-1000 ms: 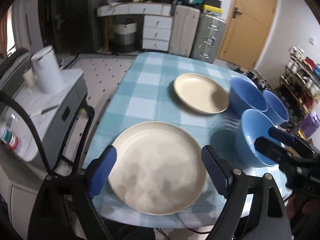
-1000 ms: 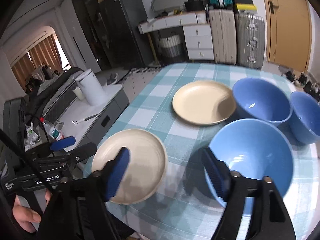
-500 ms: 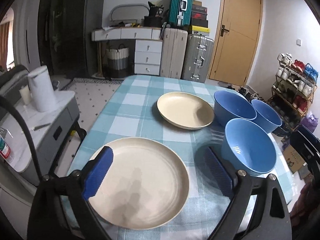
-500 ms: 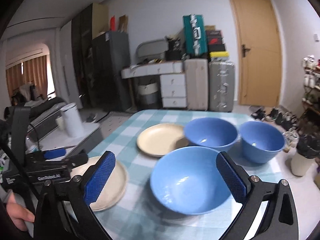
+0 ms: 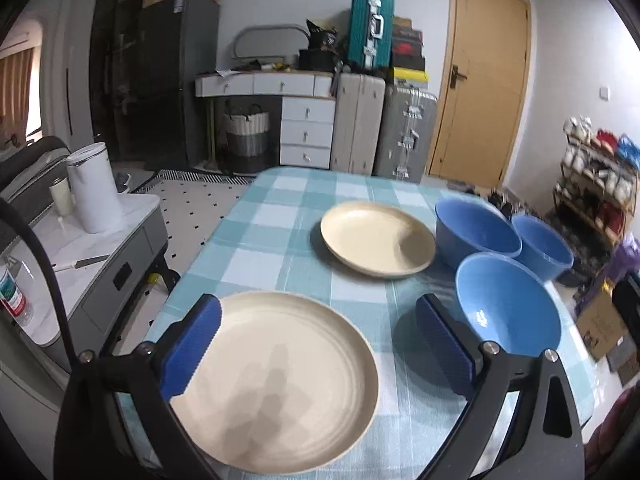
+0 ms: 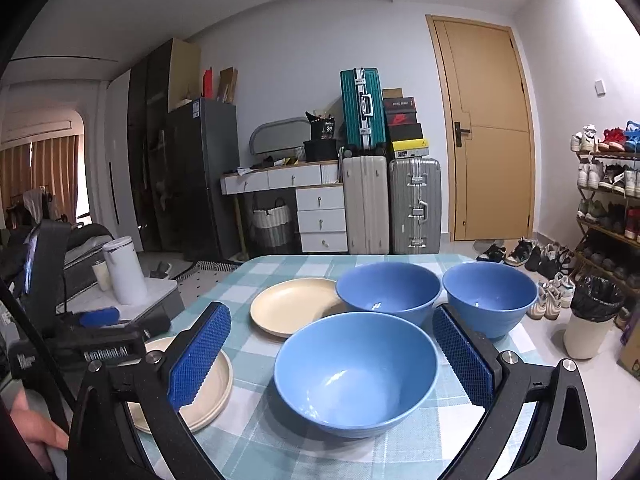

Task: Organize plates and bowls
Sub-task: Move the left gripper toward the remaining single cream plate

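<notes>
Left gripper [image 5: 320, 344]: jaws wide, empty, framing near plate [image 5: 276, 380] for rim grab; right gripper [image 6: 332, 356]: jaws wide, empty, straddling near bowl [image 6: 356, 372]; far plate [image 5: 378, 239], two far bowls [image 6: 390, 292] unstacked on table [image 5: 280, 216].

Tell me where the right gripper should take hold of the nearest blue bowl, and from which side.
Grip the near rim of the nearest blue bowl, one finger inside the wall and one outside, coming down from above on the side facing the right gripper. The bowl sits upright and looks wider than the open jaws, so spanning it probably fails; the thin rim is exposed and unobstructed there.
</notes>
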### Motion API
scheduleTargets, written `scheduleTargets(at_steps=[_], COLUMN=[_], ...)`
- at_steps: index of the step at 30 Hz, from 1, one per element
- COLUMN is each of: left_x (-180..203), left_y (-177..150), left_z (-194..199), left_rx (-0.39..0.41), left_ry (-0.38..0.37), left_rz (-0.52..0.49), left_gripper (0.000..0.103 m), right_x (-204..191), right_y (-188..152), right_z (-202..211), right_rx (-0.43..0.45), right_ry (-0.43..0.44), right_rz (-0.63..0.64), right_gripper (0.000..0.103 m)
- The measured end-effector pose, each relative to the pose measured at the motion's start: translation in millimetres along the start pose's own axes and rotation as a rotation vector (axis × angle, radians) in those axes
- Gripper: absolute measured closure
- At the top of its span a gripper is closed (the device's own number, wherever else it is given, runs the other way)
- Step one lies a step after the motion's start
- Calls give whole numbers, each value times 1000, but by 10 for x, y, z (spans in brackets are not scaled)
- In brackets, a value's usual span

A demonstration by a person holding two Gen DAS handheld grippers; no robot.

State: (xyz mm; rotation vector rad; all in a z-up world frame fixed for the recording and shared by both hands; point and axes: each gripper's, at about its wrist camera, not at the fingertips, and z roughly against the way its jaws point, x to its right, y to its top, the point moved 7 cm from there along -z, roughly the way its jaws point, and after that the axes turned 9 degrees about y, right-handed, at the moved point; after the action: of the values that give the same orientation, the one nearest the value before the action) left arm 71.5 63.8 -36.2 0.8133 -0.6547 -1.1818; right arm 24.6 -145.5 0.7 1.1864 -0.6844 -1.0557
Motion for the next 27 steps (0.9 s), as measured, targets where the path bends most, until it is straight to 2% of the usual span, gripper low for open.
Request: scheduleTargets(at_steps=[7,13,21,25,27], left_x=[-30,-28,-59,-42,-35], left_y=[-72,-102,-139,-152,-149], left_z=[-105,-104,-158,-228,-276], left_rx=[-64,-75,-107,-160,-187], left_ry=[-3,5,-2,-46,-37], left_rz=[25,15,33,43,36], left_gripper=[5,5,5,5,5], right_x=[-159,-281,-67,13,49], right_y=[-110,-107,-65,-69,-54], right_z=[-65,-50,-79,-83,-84], right_rx=[-86,-72,-86,-88,-83], right_ry=[42,33,29,56,67], right_rz=[51,110,-10,-76,-96], right_gripper=[1,1,1,1,1])
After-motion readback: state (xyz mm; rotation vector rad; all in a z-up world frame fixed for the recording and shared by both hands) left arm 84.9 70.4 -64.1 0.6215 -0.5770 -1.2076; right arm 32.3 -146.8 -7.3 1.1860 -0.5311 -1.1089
